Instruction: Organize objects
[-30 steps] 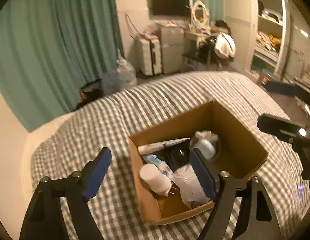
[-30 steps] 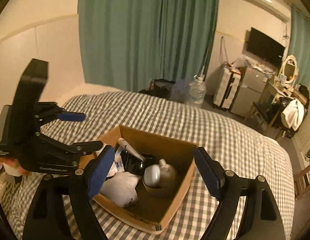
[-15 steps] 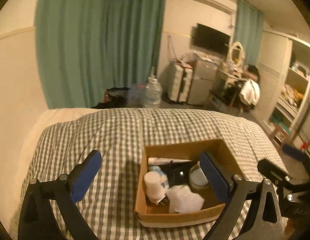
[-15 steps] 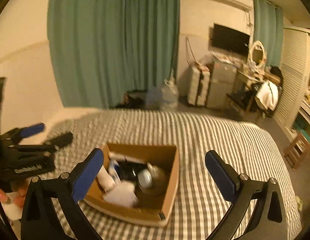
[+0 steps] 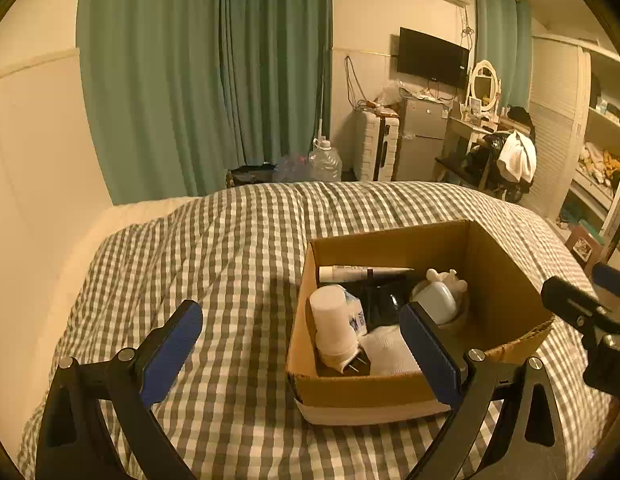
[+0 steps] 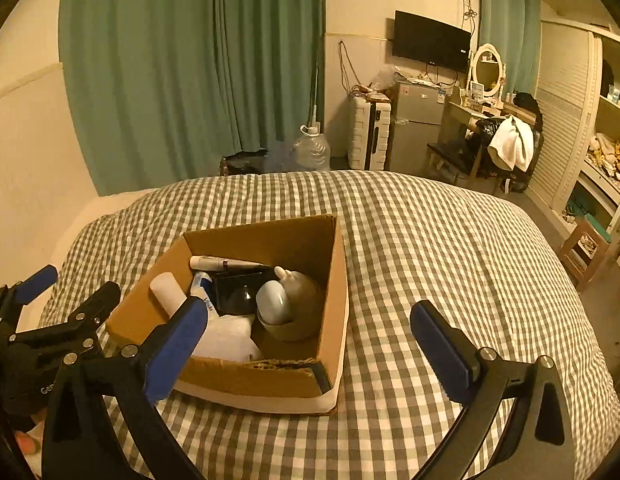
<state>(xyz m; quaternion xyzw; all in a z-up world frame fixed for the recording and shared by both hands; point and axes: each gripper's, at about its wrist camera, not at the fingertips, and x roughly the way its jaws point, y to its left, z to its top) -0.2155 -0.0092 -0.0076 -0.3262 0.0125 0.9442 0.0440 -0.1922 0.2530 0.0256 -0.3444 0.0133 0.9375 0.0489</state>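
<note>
An open cardboard box sits on the checked bed. It holds a white tube, a white cylinder, a black item, a pale blue case, a grey plush and white cloth. My left gripper is open and empty above the box's near left side. My right gripper is open and empty above the box's near right side. The right gripper also shows in the left wrist view, and the left gripper in the right wrist view.
The bed's checked duvet spreads all around the box. Beyond the bed stand green curtains, a water jug, a white suitcase, a small fridge and open shelves.
Both grippers have pulled back and levelled out, so the box now sits lower and nearer in each view. Both stayed open; the box's contents have not moved.
</note>
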